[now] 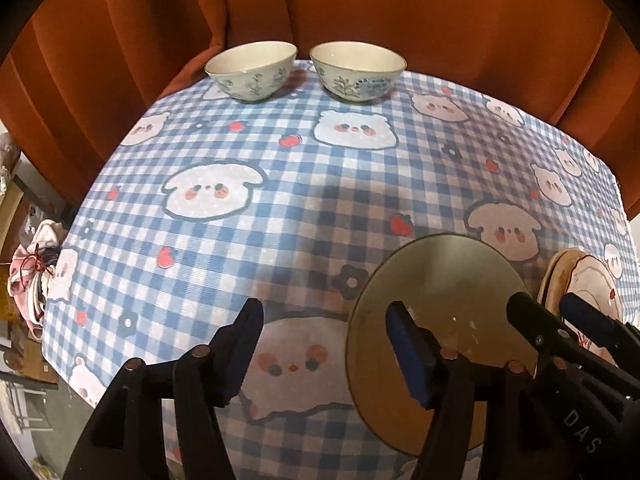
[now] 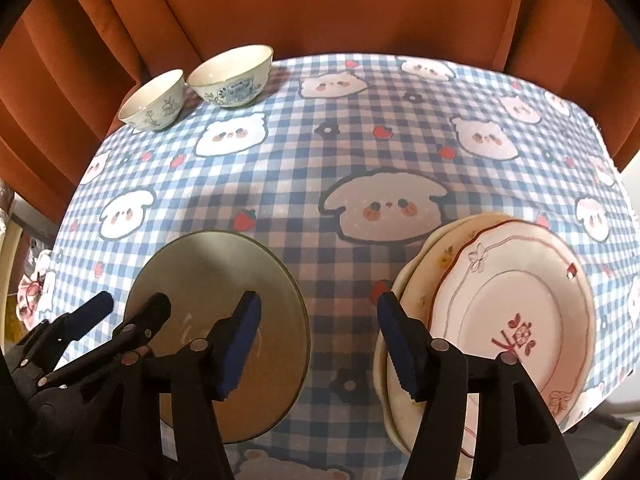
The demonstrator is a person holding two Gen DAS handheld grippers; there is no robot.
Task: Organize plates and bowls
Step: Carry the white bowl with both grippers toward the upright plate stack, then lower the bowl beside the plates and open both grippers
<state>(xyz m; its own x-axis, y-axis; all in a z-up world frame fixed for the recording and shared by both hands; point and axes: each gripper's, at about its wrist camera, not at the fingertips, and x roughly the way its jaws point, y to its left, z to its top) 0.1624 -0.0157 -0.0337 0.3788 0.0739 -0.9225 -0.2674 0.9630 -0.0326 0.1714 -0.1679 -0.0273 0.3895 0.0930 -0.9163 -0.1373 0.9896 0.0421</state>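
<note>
Plates [image 2: 520,312] beside (right of) right gripper [image 2: 320,344].

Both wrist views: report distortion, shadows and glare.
Left wrist view: fisheye bulges the checked tablecloth; dark vignette in the corners; bowls cast short shadows. Right wrist view: same bulge; a soft shadow crosses the cloth's middle; the grey round plate shows small pale glints.

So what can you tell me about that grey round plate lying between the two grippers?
The grey plate is a flat, plain, dull olive-grey disc with a thin darker rim, seemingly glazed or glass. It lies flat on the checked tablecloth, apart from the stack of patterned plates on its right. Nothing grips it: the left gripper and right gripper hover open above its edges.
</note>
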